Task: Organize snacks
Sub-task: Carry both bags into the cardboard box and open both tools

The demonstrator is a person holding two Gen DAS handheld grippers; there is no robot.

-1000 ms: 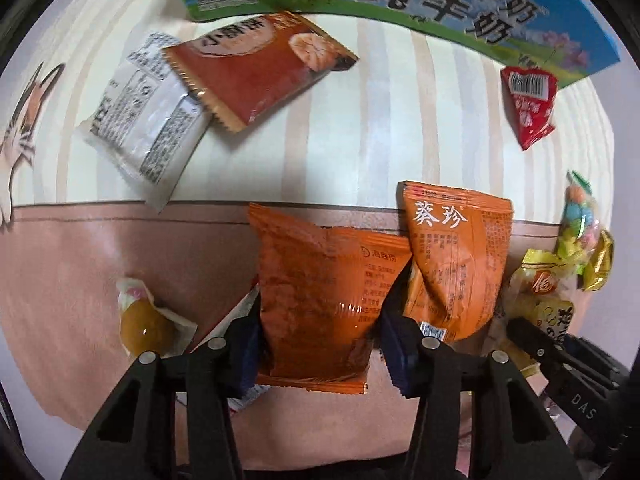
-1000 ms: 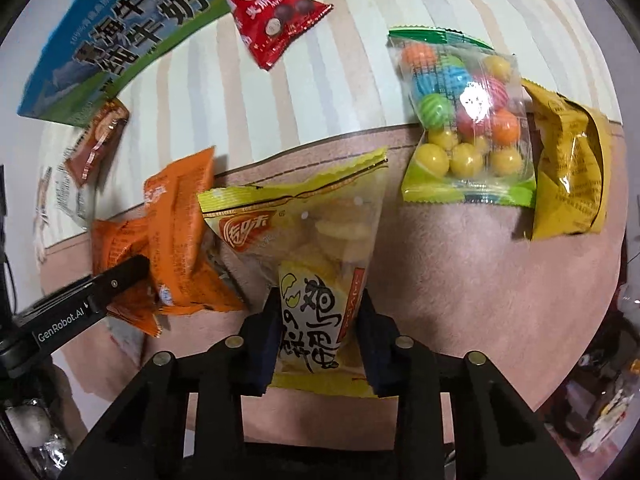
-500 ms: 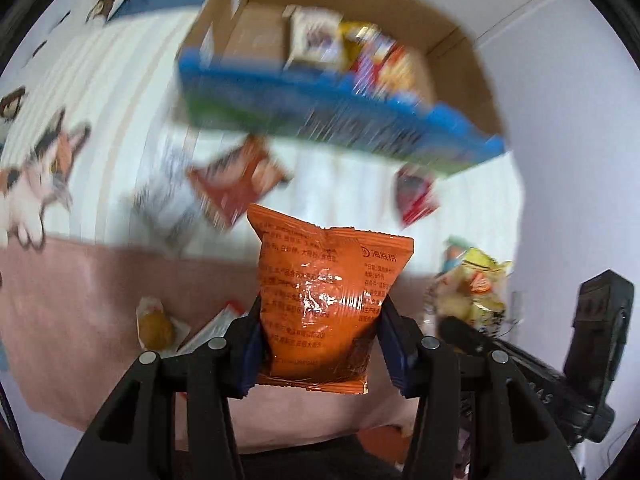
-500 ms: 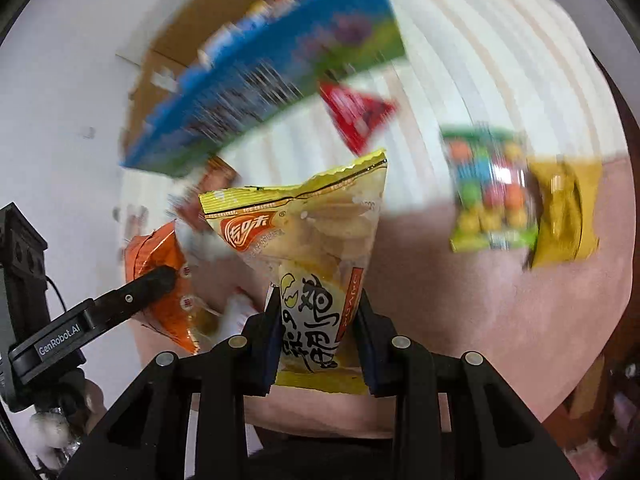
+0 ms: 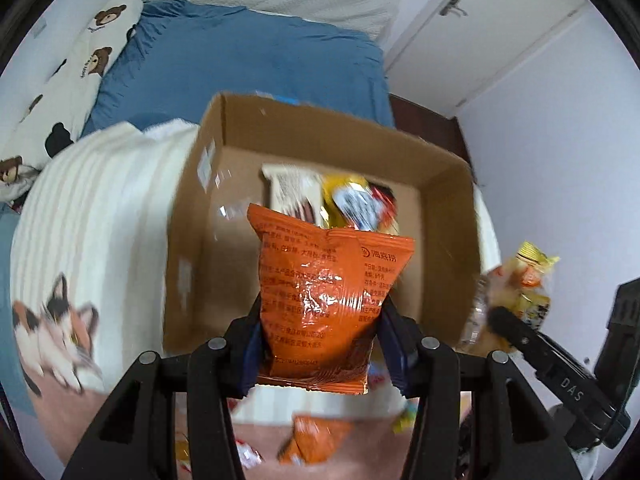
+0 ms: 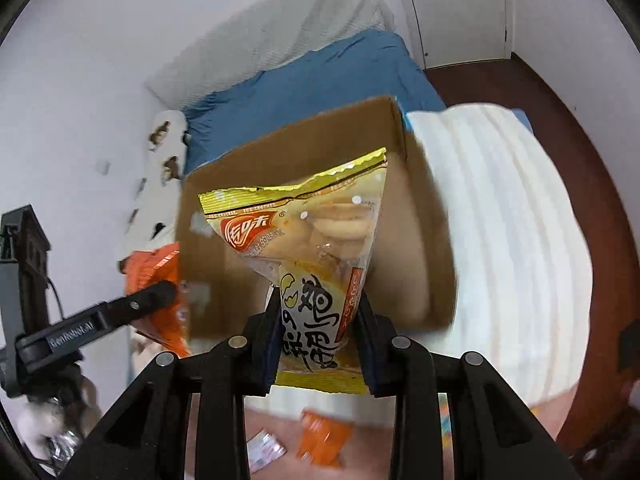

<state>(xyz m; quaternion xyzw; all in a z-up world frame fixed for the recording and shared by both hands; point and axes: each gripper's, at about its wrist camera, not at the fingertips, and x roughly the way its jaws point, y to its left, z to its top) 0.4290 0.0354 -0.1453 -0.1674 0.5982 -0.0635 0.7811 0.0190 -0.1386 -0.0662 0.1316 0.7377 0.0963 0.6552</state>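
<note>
My left gripper (image 5: 320, 344) is shut on an orange snack bag (image 5: 328, 292), held up over the open cardboard box (image 5: 192, 240). Several packets (image 5: 340, 200) lie inside the box at its far wall. My right gripper (image 6: 318, 340) is shut on a yellow egg-biscuit bag (image 6: 312, 240), also raised above the same box (image 6: 424, 248). In the left wrist view the right gripper (image 5: 500, 316) with its yellow bag (image 5: 524, 280) shows at the box's right side. In the right wrist view the left gripper (image 6: 160, 292) with the orange bag (image 6: 152, 268) shows at the left.
The box stands on a cream striped blanket (image 5: 100, 208) with a cat print (image 5: 56, 332). Below it, another orange packet (image 6: 324, 436) and small wrappers (image 6: 264, 448) lie on the pink cloth (image 5: 60, 420). A blue bedsheet (image 5: 248, 64) and white wall lie beyond.
Both grippers have risen from the pink cloth with their bags and swung forward over the box. The box's inside has come into view; the loose snacks have dropped to the bottom edge.
</note>
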